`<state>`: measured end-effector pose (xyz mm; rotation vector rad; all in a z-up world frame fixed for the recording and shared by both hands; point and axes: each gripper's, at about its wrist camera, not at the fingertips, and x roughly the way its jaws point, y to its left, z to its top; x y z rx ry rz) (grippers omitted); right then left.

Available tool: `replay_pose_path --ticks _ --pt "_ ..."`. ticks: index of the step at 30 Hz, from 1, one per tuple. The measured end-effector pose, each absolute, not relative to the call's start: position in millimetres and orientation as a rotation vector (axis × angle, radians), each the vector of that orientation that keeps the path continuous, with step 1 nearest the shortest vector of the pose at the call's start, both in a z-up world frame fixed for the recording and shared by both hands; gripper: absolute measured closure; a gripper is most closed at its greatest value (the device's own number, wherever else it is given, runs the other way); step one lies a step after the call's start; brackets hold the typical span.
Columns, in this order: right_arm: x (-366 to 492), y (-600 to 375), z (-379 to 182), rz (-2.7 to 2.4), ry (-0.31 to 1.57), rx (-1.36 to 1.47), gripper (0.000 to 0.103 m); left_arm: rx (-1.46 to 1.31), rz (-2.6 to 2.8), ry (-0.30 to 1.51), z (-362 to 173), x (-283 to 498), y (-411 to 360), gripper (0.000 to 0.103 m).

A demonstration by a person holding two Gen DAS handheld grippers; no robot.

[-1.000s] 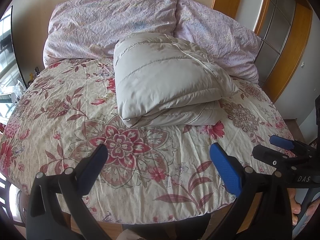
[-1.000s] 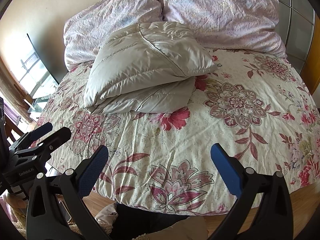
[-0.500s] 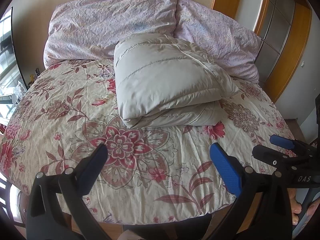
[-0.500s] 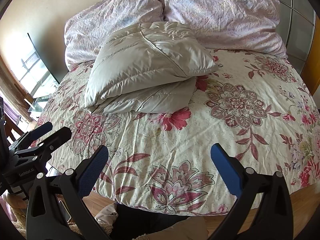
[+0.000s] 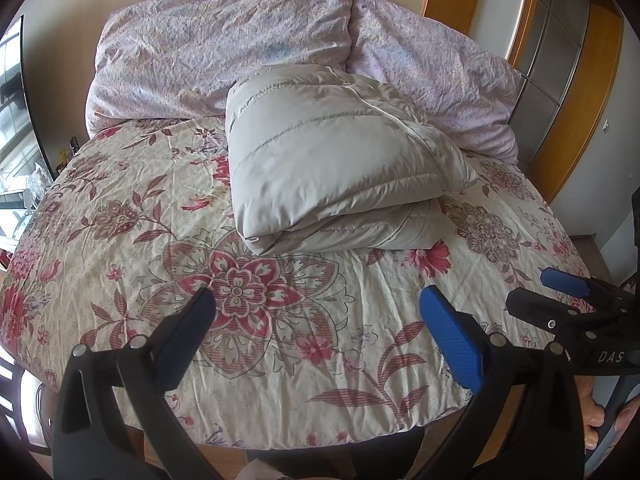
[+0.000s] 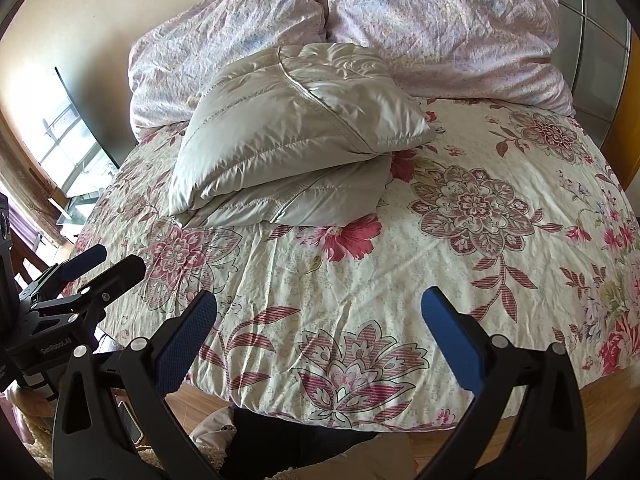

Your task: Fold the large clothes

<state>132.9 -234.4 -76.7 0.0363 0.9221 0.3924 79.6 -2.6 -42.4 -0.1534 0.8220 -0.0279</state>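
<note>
Folded grey puffer jacket (image 5: 336, 168) near the bed's (image 5: 120, 240) head edge against pillows (image 5: 224, 44); left gripper (image 5: 316, 316) and right gripper (image 6: 320, 316) over the foot edge, fingers spread, empty.

"DAS" on right gripper (image 5: 560, 296) body; "GenRobot.AI" on left gripper (image 6: 102, 262) body.

Folded padded jacket (image 5: 320, 172): pale grey-beige, satin sheen, stitched quilting lines. Bed cover (image 5: 280, 320): cream ground with red, pink and maroon flowers and striped leaves. Pillows (image 5: 224, 52): pale lilac — fine speckled print. Left tongs (image 5: 316, 320) and right tongs (image 6: 320, 320): black frames, blue pads. Door frame (image 5: 592, 92): orange-brown wood.
</note>
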Motion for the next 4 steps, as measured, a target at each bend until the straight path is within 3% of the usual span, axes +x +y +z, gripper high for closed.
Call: replay_pose_path --ticks 4 --pt "132.9 -234.4 -76.7 0.392 0.922 0.036 0.001 -0.148 -0.033 0.820 -43.1 80.2 -2.7 0.002"
